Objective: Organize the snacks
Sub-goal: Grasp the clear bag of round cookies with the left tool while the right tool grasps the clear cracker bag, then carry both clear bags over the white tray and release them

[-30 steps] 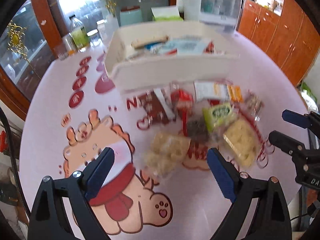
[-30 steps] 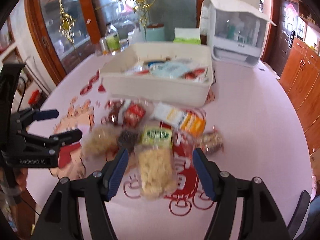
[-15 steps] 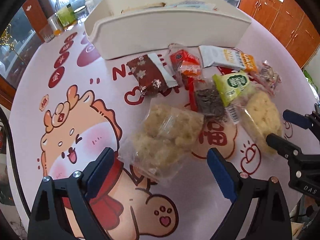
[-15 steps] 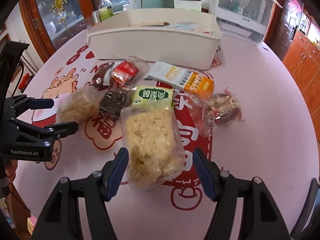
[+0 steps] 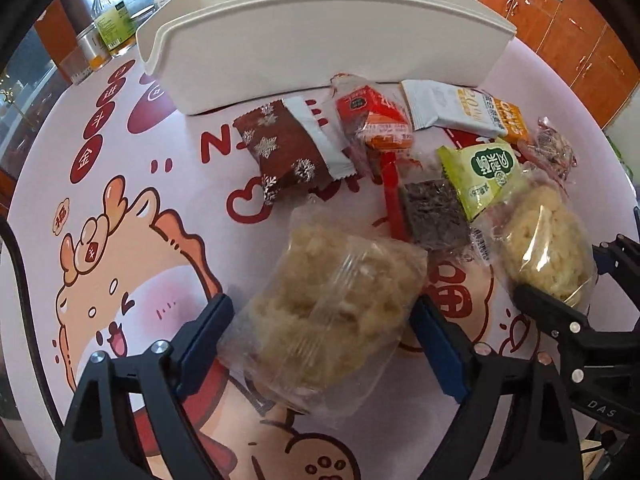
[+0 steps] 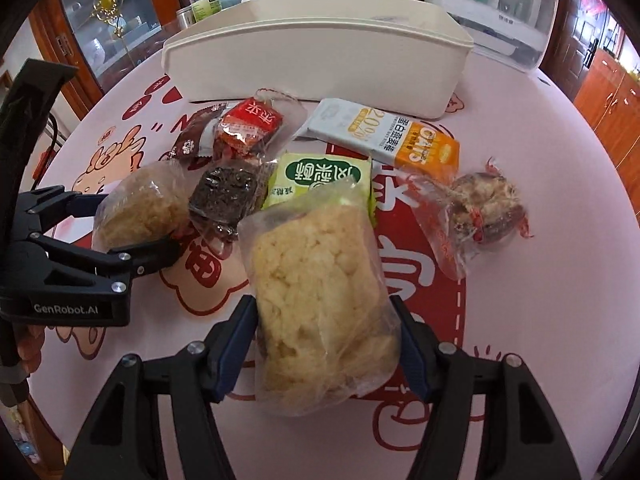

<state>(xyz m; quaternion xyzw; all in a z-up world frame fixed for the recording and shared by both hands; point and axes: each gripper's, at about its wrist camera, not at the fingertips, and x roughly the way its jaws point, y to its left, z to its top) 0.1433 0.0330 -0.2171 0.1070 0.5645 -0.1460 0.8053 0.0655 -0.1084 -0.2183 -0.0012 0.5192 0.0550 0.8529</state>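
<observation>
Both jaws closing — left gripper (image 5: 320, 328) around the tan puffed-snack bag (image 5: 332, 312), right gripper (image 6: 324, 332) around the yellow puffed-snack bag (image 6: 320, 288), frame centre; pads not yet pressing.

Snack packets (image 5: 432, 168) crowd the table before the white bin (image 5: 320, 36); bare tablecloth (image 5: 120, 216) lies open leftward.

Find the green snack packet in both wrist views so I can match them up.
Left wrist view: green packet sits right of centre, beside the dark square snack.
Right wrist view: green packet sits at centre, just beyond the pale puffed bag between the right gripper's closing jaws.
Shared landmark: the white bin behind the pile.
</observation>
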